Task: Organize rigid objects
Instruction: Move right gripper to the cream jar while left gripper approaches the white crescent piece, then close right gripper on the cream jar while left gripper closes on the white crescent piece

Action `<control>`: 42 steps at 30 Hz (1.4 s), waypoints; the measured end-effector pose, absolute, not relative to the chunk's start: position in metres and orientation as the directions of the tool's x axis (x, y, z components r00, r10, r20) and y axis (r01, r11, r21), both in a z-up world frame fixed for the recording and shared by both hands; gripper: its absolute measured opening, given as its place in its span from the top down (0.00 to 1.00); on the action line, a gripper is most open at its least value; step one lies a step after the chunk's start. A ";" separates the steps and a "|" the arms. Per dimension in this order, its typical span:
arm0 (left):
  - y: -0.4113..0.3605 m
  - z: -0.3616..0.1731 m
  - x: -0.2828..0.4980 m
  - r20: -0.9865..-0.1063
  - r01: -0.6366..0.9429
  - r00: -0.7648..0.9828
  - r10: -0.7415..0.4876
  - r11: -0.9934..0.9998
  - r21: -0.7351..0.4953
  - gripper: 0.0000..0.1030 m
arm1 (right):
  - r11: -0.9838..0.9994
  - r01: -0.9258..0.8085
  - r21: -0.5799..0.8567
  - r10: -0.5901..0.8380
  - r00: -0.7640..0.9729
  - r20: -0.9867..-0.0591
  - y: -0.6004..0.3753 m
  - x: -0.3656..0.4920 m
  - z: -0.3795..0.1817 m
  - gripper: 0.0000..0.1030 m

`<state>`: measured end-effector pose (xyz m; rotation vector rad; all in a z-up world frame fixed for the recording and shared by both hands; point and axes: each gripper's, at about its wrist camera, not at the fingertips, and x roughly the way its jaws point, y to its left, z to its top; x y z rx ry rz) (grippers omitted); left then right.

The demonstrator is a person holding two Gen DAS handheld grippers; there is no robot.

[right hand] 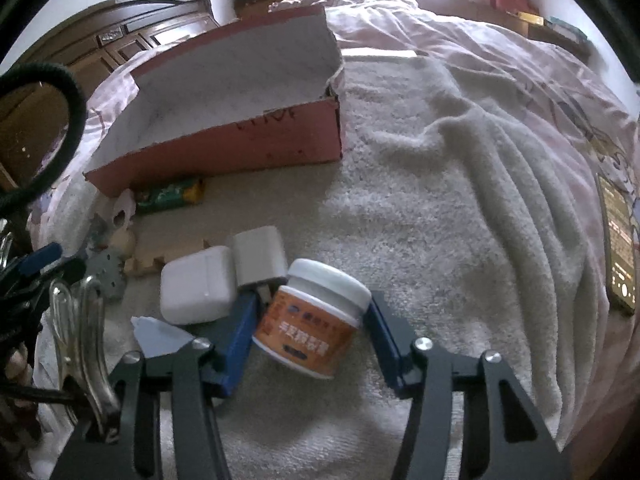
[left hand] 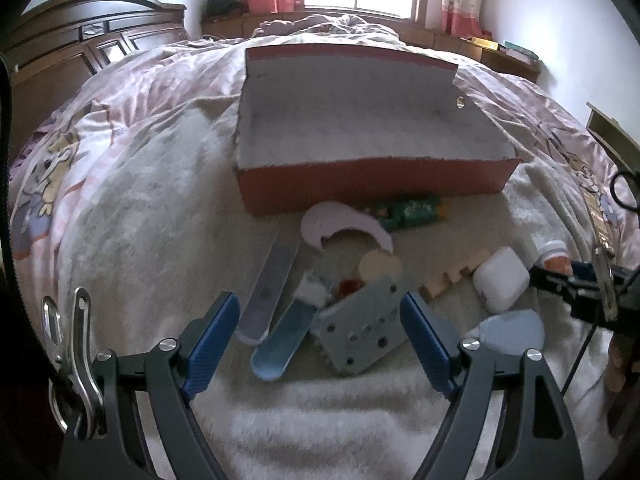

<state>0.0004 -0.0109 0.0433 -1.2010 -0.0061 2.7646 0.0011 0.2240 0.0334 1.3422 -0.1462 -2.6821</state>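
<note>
On top of the bed's cream towel [right hand: 420, 208], loose rigid items lie in front of an open red cardboard box [right hand: 224, 152], which looks empty in both views. Right gripper [right hand: 310, 330] straddles a small jar [right hand: 308, 320], white lid and orange label, lying tilted on the towel. Left pad appears against the jar's side; the right pad sits at the lid edge with a sliver of gap possibly left, so contact on both sides cannot be confirmed. Jaws are partly drawn in around it, not clamped for certain.

Jar judged light, stiff plastic, smooth and round, so it could roll or twist out of flat pads. Best hold is across the labelled body below the lid, not on the lid rim, where the pads would slide off. Soft towel underneath gives way, so pressing down won't steady it.

Just beside the jar: a white rounded case [right hand: 196, 290] and a grey block [right hand: 260, 256], both touching or nearly touching it; closing could nudge them.

Left gripper [left hand: 320, 344] hangs spread wide, holding nothing, above a grey perforated plate [left hand: 360, 328], a blue scoop-like tool [left hand: 280, 344] and a lilac flat stick [left hand: 270, 292]. Green packet [left hand: 408, 210] lies against the box's front wall. Phone [right hand: 620, 248] lies well apart at the right.
</note>
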 end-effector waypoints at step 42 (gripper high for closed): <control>0.018 0.042 -0.047 -0.707 -0.196 -0.694 0.133 -0.981 0.008 0.37 | -0.990 0.100 0.096 -0.137 -0.620 -0.772 0.219 0.004 0.026 0.39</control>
